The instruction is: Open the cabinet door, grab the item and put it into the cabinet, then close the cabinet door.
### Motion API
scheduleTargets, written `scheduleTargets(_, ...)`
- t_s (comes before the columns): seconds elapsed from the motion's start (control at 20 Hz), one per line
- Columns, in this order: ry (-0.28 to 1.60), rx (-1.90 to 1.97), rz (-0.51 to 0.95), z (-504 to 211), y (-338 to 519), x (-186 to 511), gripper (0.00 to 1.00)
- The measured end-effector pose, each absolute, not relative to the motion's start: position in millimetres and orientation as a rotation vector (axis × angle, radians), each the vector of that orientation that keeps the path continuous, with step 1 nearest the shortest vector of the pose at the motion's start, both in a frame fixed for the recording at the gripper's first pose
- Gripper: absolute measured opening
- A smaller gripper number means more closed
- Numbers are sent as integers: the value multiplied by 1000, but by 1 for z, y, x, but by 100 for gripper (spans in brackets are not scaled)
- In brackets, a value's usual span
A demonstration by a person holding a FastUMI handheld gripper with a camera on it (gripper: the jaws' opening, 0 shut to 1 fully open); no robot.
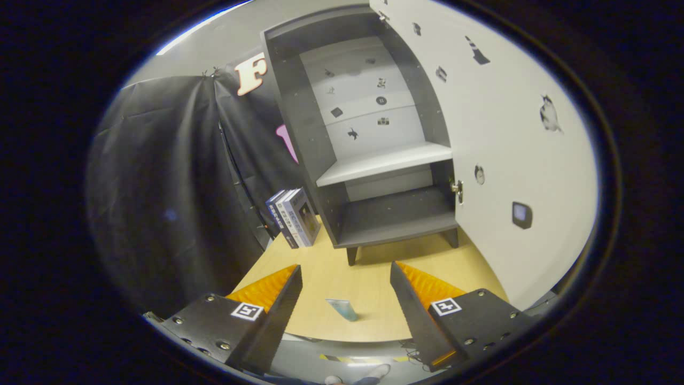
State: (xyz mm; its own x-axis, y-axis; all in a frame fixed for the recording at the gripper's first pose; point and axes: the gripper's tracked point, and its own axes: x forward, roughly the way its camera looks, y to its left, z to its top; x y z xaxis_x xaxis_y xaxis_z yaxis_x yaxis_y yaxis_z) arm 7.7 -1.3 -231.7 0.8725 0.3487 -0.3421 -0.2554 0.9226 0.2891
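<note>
Spread jaws of the gripper (pixel 346 286) frame a small item (pixel 342 308); cabinet (pixel 374 160) door (pixel 507 160) open; book labels unreadable.

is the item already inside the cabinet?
No. The small item lies on the table between the open gripper fingers, and the cabinet shelves are bare, door open.

Claw (pixel 346 286) open above table (pixel 374 267), small item (pixel 342 308) between fingers, cabinet (pixel 374 160) door (pixel 507 149) open beyond

Grey cabinet (pixel 374 160), white sticker-dotted door (pixel 502 160), pale wooden table (pixel 342 283).
</note>
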Motion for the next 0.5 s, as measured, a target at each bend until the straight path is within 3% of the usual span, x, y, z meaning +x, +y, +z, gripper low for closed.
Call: scheduleTargets(0.5,553,218,290,-349,54,39,97)
